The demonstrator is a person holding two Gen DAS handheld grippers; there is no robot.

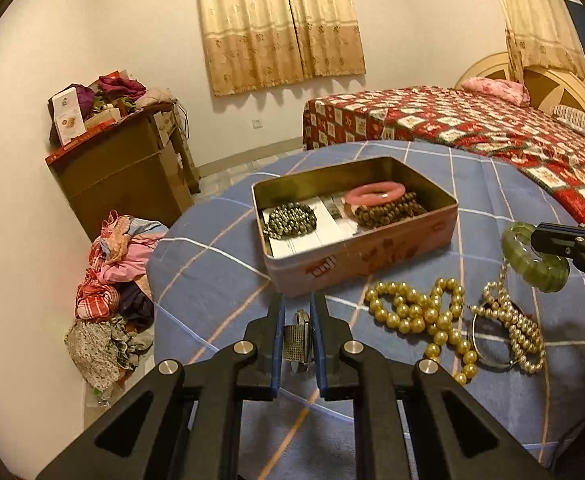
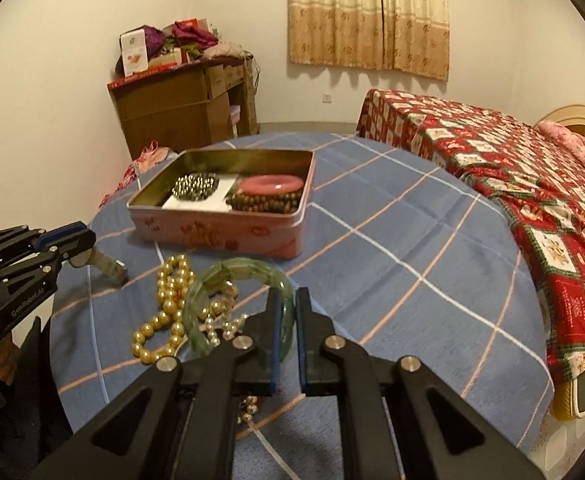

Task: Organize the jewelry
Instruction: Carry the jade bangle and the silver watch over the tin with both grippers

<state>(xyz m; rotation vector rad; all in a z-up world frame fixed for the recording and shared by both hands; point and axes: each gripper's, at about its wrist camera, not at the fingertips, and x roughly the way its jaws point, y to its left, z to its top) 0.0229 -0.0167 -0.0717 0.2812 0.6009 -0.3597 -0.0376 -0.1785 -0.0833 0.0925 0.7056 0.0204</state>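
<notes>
Left gripper clamped a metal mesh band, its lower end hidden behind the fingers; what it was exactly stayed unclear. Pink tin held a pink bangle, dark beads and brown beads on paper. Right gripper gripped the green bangle by its rim, lifted above the gold bead necklace on the blue plaid cloth, just in front of the tin.

Green bangle: near rim hidden behind right gripper's fingers. Small pearl strand mostly hidden beneath them.
</notes>
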